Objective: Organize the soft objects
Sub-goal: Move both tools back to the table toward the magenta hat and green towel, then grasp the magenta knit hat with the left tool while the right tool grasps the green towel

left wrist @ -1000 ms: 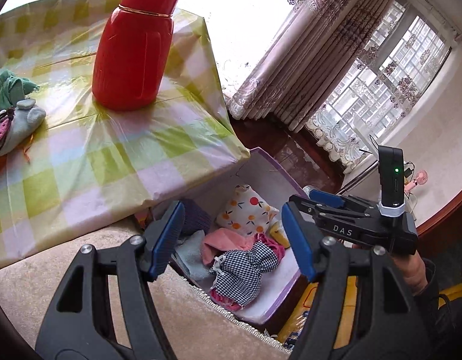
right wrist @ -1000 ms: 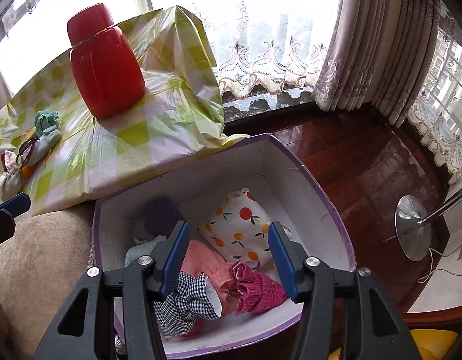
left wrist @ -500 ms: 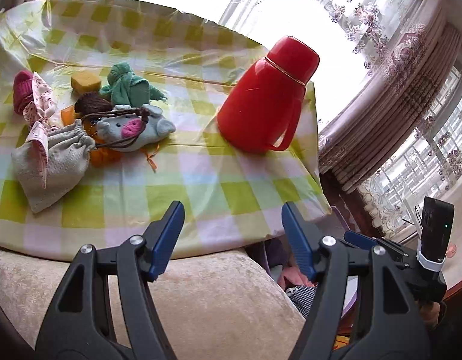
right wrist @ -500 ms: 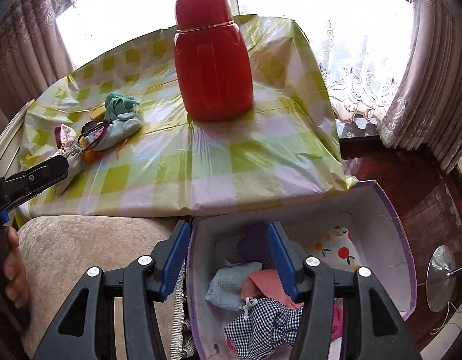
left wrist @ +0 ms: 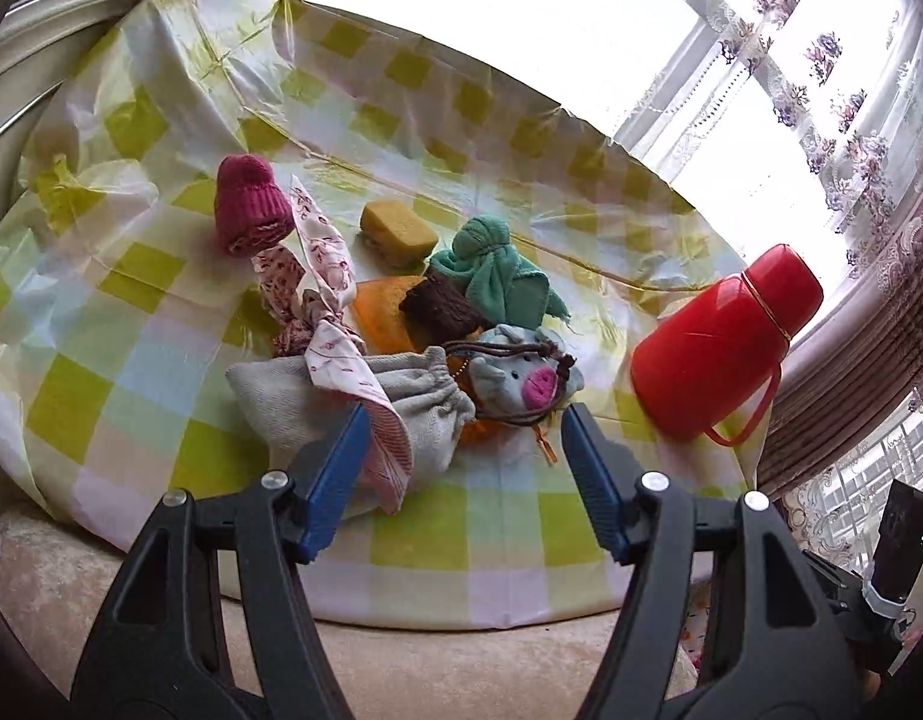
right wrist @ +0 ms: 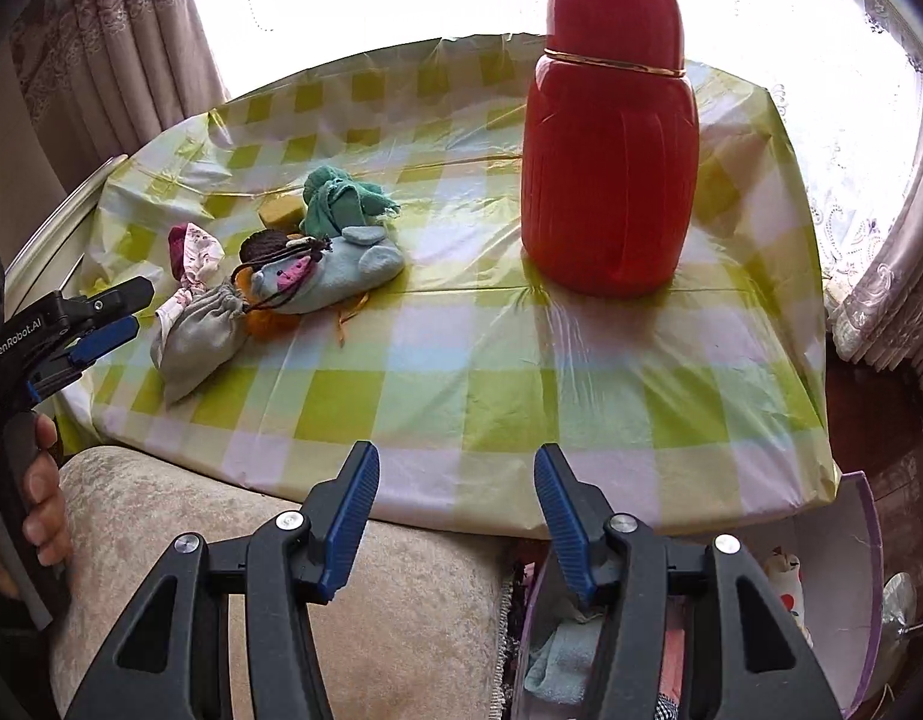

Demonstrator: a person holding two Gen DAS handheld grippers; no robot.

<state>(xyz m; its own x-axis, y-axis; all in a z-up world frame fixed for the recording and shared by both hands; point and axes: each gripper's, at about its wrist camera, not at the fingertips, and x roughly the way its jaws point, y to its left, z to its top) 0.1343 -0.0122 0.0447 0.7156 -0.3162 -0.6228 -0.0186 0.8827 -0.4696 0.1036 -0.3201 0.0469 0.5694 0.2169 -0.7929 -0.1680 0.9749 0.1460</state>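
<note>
A pile of soft things lies on the checked tablecloth (left wrist: 161, 372): a grey drawstring pouch (left wrist: 353, 402), a floral cloth (left wrist: 317, 276), a pink knit hat (left wrist: 248, 204), a green cloth (left wrist: 491, 270), a brown knit piece (left wrist: 440, 306), a yellow sponge (left wrist: 398, 228) and a grey plush pig (left wrist: 521, 378). My left gripper (left wrist: 461, 426) is open and empty just in front of the pouch and pig. My right gripper (right wrist: 452, 474) is open and empty over the table's near edge, above the purple-rimmed box (right wrist: 863, 540) holding cloths. The pile (right wrist: 269, 282) lies to its left.
A tall red thermos (right wrist: 608, 144) stands on the table right of the pile, also in the left wrist view (left wrist: 719, 342). A beige cushion (right wrist: 281, 540) lies in front of the table. Curtains (right wrist: 101, 48) and windows lie behind. A lamp base (right wrist: 905, 600) stands on the wooden floor.
Both grippers swung up and left from the box toward the table. The left gripper moved close to the pile. Both stayed open and empty.
</note>
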